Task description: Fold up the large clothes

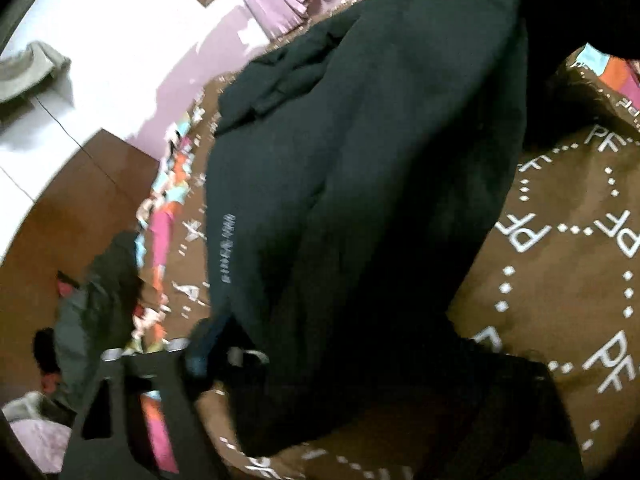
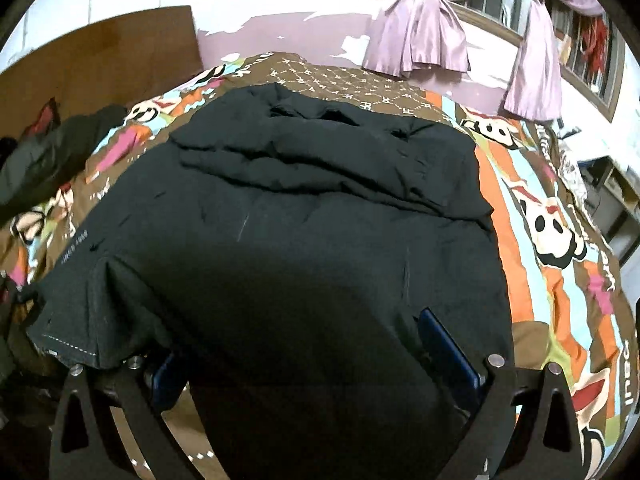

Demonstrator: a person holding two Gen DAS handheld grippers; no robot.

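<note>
- Your right gripper (image 2: pixel 320 364) stands wide, its blue-padded fingers (image 2: pixel 448 344) set well apart with the near hem of the large black fabric garment (image 2: pixel 280 240) draped between and over them; the pads do not look to be pressing cloth.
- Your left gripper (image 1: pixel 224 360) is largely buried in blurred dark cloth. One black finger (image 1: pixel 132 392) shows at the near left and the other is hidden, so you cannot tell from this view whether it pinches the fabric or only sits under it.
- The garment lies across the middle of the brown patterned bedspread (image 2: pixel 560 280), bunched into ridges at its far end and smoother toward you. A stitched hem corner (image 2: pixel 68 344) hangs at your near left.
- Risk: with the right jaws this wide, the hem could slide off as you lift, leaving one side raised and the fold skewed.
- Risk: if the left hold is only partial, the cloth may pull free mid-fold and drag the far ridges into a deeper bunch.
- Risk: the loose near-left corner could tuck under and be trapped in the fold.
- Room: the right side of the bed shows a broad open strip of bright cartoon border. The far end has bare bedspread before the wall and lilac curtains (image 2: pixel 420 32).
- The left side is tighter: a dark green crumpled garment (image 2: pixel 44 160) sits near the bed's left edge by the wooden headboard (image 2: pixel 100 48), so keep folds from swinging into it.
</note>
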